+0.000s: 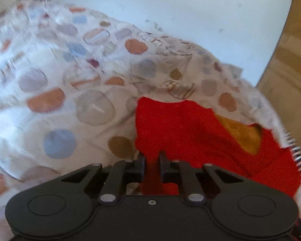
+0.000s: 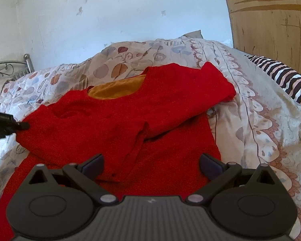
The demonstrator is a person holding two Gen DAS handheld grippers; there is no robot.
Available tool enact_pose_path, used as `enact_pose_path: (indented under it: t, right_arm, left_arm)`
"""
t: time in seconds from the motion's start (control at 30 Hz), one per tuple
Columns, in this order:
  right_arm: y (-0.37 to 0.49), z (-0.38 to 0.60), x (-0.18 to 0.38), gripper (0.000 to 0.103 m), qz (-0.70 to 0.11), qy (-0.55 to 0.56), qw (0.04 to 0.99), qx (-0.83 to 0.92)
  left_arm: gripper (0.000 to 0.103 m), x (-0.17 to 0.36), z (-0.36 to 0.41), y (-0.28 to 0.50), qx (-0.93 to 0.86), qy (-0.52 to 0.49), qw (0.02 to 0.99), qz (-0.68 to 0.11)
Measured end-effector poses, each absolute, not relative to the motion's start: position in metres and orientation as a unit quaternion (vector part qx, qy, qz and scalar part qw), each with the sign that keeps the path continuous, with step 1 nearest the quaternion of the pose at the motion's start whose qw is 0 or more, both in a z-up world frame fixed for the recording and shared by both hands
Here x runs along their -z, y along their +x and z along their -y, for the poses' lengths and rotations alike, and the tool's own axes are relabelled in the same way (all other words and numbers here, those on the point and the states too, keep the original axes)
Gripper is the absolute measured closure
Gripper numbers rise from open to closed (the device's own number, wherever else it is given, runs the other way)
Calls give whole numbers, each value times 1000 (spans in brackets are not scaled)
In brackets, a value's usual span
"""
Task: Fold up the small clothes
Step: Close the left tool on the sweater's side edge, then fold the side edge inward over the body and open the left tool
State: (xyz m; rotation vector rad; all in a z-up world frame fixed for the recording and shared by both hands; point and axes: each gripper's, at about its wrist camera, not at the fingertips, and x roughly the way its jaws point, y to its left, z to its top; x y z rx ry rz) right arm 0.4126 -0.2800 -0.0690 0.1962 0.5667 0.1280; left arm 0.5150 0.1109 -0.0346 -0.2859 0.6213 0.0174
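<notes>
Left gripper (image 1: 152, 160) clamped on red shirt (image 2: 118, 120) sleeve edge near the bed's (image 2: 260, 120) left side; right gripper (image 2: 151, 165) released, hovering over the hem. Sleeve fold starting. Next: carry the sleeve across the body.

- My right tongs (image 2: 151, 165) hover wide open over the red top (image 2: 130, 120).
- The top lies spread on the patterned duvet (image 2: 260, 120).
- My left tongs (image 2: 24, 125) meet its left sleeve edge.
</notes>
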Motion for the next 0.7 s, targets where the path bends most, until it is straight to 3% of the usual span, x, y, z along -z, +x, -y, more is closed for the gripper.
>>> enact_pose_path:
  t: [0.1, 0.27, 0.37, 0.53, 0.7]
  right_arm:
    - [413, 279, 70, 0, -281, 93, 953, -62]
    - [413, 279, 70, 0, -281, 95, 953, -64]
    - [410, 281, 69, 0, -274, 99, 954, -67]
    - [385, 287, 53, 0, -242, 104, 962, -70]
    - [342, 292, 41, 0, -223, 72, 969, -77]
  left_arm:
    - [89, 36, -99, 522, -29, -98, 939, -328]
    - [87, 55, -109, 529, -30, -128, 928, -349]
    - [77, 54, -114, 521, -22, -146, 927, -344]
    - [36, 45, -113, 498, -23, -151, 930, -335]
    - [14, 33, -103, 457, -21, -138, 938, -317]
